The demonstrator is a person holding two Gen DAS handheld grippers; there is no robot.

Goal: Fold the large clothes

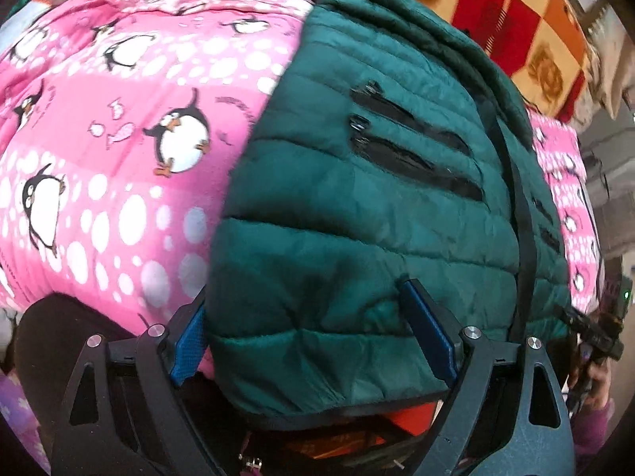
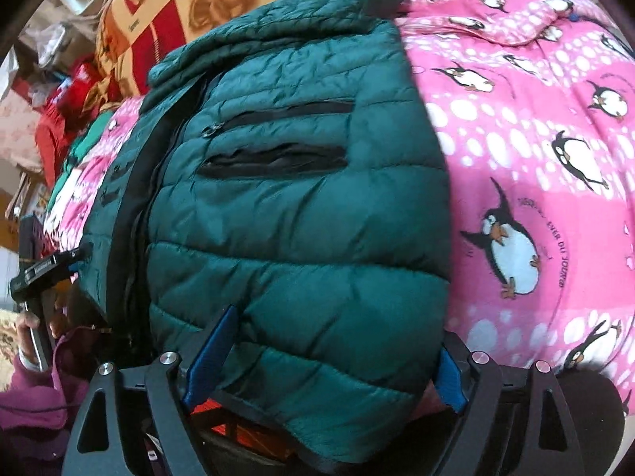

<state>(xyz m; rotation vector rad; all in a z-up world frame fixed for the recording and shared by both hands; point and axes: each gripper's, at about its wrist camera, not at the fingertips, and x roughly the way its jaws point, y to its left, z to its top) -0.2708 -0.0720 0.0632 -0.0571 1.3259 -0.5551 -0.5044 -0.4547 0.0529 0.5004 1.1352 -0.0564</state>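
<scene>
A dark green quilted jacket (image 1: 357,206) lies front up on a pink penguin blanket (image 1: 119,158), its black centre zip and black pocket zips showing. My left gripper (image 1: 305,297) points down at the jacket's near hem. Its jaws stand wide and open, and the hem's left corner bulges between the blue pads (image 1: 426,329). In the right wrist view, the jacket (image 2: 301,206) fills the middle. There my right gripper (image 2: 337,329) is open too, straddling the hem's right corner. Each view catches the other gripper at its edge, held by a hand.
A red, orange and cream checked blanket (image 2: 190,4) lies beyond the jacket's collar. Something orange (image 1: 408,416) shows under the hem near my fingers. A purple sleeve (image 2: 35,388) sits at the near edge. Household clutter (image 2: 43,59) stands beyond the bed's side.
</scene>
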